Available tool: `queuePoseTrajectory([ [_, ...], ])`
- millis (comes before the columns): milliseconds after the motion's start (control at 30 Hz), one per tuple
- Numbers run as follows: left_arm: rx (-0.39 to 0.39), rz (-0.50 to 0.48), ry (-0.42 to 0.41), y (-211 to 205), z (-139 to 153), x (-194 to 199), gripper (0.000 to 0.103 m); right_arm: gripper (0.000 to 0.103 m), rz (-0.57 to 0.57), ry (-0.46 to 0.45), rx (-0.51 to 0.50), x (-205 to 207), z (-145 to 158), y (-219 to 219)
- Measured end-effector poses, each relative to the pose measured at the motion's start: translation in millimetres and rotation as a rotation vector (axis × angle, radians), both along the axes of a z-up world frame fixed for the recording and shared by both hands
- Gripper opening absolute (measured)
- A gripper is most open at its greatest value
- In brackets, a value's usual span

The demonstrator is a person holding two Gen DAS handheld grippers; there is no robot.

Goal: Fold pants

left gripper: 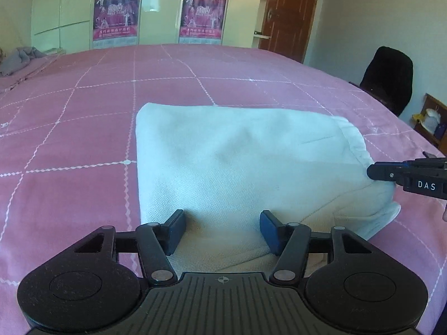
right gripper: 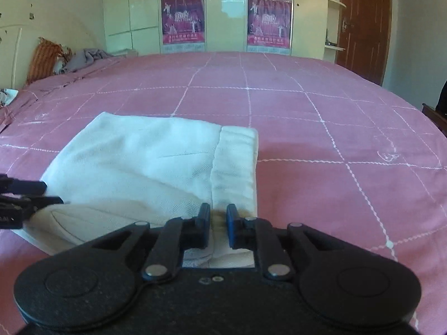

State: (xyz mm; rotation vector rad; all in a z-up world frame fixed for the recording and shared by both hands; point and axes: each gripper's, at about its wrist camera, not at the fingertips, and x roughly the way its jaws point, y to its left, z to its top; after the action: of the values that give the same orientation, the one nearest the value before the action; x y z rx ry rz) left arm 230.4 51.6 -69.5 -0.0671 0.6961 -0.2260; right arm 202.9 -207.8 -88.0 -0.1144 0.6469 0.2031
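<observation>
The white pants (left gripper: 229, 162) lie folded into a compact bundle on the pink checked bedspread (left gripper: 83, 128). My left gripper (left gripper: 222, 231) is open, its jaws wide apart over the near edge of the bundle. My right gripper (right gripper: 218, 223) is shut on the waistband end of the pants (right gripper: 234, 167), pinching a fold of fabric at the near edge. The right gripper also shows in the left wrist view (left gripper: 374, 171) at the bundle's right side. The left gripper shows in the right wrist view (right gripper: 42, 192) at the bundle's left.
A grey garment (right gripper: 83, 57) and an orange cushion (right gripper: 46, 58) lie at the bed's far left. A wardrobe with pink posters (left gripper: 116, 14) stands behind the bed. A brown door (left gripper: 290, 14) and a black chair (left gripper: 388, 78) are on the right.
</observation>
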Motion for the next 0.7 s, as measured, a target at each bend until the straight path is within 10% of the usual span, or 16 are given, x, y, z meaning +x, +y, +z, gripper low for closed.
queuePoseTrajectory([
  [200, 0.013, 0.025, -0.109, 5, 30, 33, 0.058, 0.014, 0.036, -0.117, 0.066, 26, 43, 5],
  [367, 0.077, -0.015, 0.047, -9, -10, 72, 0.058, 0.014, 0.001, 0.084, -0.037, 88, 6, 18],
  [700, 0.098, 0.008, -0.044, -6, 19, 109, 0.059, 0.017, 0.056, -0.013, -0.024, 105, 29, 28],
])
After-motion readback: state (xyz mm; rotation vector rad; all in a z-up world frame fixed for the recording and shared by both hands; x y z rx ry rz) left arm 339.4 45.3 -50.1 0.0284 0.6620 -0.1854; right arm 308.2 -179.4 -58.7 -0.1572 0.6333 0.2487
